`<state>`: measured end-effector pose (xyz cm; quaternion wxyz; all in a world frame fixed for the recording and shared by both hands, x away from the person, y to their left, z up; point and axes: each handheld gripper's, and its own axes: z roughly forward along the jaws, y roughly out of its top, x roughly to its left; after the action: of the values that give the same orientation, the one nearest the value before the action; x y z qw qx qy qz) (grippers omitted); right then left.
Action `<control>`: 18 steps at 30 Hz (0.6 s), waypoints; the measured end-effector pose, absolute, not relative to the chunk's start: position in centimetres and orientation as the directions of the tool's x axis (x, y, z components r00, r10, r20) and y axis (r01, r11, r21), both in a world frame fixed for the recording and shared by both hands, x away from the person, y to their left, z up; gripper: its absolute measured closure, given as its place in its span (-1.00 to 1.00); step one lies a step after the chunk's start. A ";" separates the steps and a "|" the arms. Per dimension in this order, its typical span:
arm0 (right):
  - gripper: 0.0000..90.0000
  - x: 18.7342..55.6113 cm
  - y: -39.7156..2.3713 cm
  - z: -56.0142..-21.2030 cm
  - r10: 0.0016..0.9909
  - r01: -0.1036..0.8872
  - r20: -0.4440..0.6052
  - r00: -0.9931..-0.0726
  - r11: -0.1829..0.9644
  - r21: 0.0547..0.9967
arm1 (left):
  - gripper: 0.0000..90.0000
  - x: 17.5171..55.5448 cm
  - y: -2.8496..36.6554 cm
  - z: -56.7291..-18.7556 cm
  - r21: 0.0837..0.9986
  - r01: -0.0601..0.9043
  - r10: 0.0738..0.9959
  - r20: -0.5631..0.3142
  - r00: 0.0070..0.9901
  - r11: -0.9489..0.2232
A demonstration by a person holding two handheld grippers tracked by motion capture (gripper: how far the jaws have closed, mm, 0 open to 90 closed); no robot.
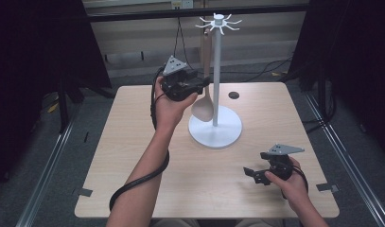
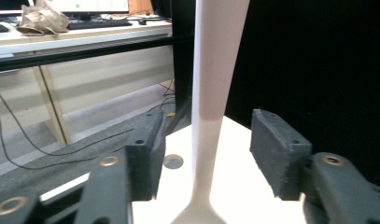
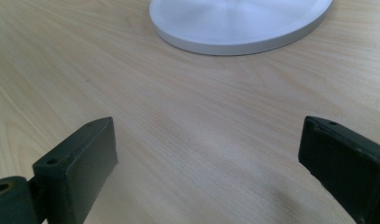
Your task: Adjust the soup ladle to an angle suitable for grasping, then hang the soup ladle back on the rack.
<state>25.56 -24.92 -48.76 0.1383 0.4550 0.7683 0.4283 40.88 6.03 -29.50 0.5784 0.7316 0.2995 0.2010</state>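
A white stand with a round base and a ring of hooks on top rises at the table's middle back. A pale wooden spoon hangs from one hook, bowl down, just above the base. My left gripper is open, one jaw on each side of the spoon's handle with a gap on both sides. My right gripper sits open low over the table near the front right, nothing between its fingers, facing the stand's base.
A small dark round hole marks the wooden table behind the stand. Black curtains flank the table left and right. Cables lie on the floor behind it. A desk with a crumpled brown bag stands far off.
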 end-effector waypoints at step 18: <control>-0.91 25.5 -24.8 -48.7 0.817 0.578 0.174 -0.550 0.222 0.786 | -0.58 40.2 6.9 -31.3 0.952 0.227 0.698 -0.021 0.716 -0.204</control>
<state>25.53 -24.76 -48.68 0.1395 0.4533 0.7690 0.4285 40.16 6.93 -31.30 0.5495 0.7458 0.3099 0.2141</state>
